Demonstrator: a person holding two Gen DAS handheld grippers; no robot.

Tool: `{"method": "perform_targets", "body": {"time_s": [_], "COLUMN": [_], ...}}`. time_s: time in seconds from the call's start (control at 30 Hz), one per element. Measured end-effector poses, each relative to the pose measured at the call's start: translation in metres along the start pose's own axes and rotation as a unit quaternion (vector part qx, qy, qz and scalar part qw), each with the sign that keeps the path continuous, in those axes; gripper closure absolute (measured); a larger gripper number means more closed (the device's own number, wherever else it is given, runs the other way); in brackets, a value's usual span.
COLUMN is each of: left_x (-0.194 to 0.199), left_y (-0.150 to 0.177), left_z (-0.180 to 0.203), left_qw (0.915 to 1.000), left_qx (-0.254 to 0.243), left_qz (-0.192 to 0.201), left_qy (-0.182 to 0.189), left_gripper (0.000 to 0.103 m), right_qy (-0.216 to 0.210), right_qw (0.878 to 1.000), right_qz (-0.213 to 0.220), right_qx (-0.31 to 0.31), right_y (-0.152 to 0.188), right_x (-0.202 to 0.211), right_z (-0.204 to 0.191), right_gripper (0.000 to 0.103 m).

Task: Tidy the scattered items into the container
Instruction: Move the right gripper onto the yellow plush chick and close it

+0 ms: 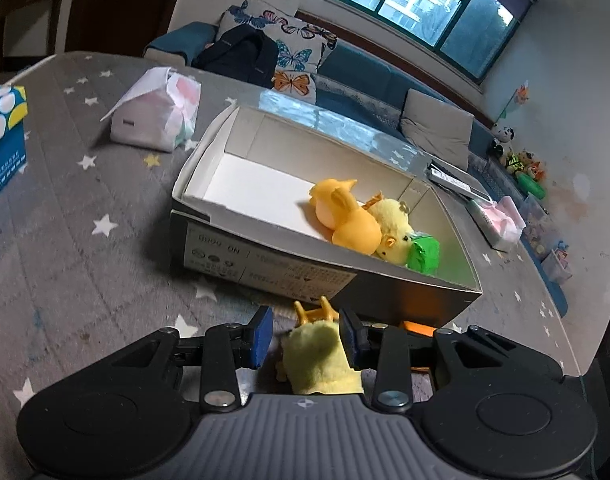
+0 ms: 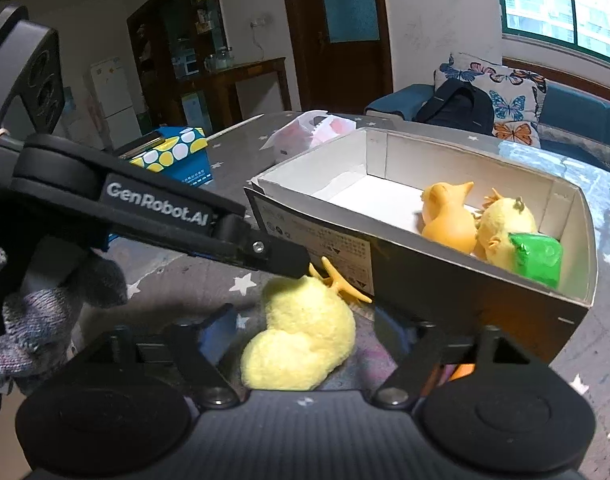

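Observation:
A yellow plush chick (image 2: 305, 332) with orange feet lies on the grey star-print table just in front of the cardboard box (image 2: 325, 240). My right gripper (image 2: 305, 330) stands wide open around it, both pads clear of the plush. My left gripper (image 1: 306, 336) straddles the chick (image 1: 317, 356) near its feet. Its right pad touches the plush and a narrow gap shows at its left pad. In the right wrist view one left finger (image 2: 281, 256) rests on the chick's top. Inside the box (image 1: 265, 264) lie an orange toy (image 1: 345, 216), a yellow plush (image 1: 393, 232) and a green toy (image 1: 423, 254).
A blue and yellow tissue box (image 1: 3, 136) stands at the far left, and a white-pink pack (image 1: 153, 120) lies behind the box. Another pink pack (image 1: 501, 220) lies at the right. A small orange item (image 1: 417, 328) sits by the box's near wall. A gloved hand (image 2: 37, 320) holds the left gripper.

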State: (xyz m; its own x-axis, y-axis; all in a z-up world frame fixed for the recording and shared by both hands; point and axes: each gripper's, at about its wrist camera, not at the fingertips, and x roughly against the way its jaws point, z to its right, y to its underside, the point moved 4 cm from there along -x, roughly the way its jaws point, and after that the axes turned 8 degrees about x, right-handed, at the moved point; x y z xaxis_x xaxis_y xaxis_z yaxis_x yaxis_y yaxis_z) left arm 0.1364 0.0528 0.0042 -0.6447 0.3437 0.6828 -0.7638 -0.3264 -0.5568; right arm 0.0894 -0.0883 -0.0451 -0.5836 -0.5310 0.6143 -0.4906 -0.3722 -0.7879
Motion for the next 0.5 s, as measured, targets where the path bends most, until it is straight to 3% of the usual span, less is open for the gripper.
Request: {"method": "perform_targets", "body": {"time_s": [0.33, 0.5], "left_x": [-0.005, -0.008], "left_y": [0.001, 0.001], "left_z": [-0.003, -0.003], "left_qw": [0.9999, 0.9997], "left_qx": [0.007, 0.012], "left_qz": [-0.015, -0.020], "left_qy": [0.001, 0.003], "left_gripper": [0.064, 0.064], "right_qy": [-0.012, -0.024], "right_qw": [1.000, 0.999], "right_qz": [-0.025, -0.029], "right_qx": [-0.008, -0.011], "right_y": [0.008, 0.011], "right_x": [-0.013, -0.018], "right_z": [-0.004, -0.009], "right_gripper": [0.000, 0.000]}}
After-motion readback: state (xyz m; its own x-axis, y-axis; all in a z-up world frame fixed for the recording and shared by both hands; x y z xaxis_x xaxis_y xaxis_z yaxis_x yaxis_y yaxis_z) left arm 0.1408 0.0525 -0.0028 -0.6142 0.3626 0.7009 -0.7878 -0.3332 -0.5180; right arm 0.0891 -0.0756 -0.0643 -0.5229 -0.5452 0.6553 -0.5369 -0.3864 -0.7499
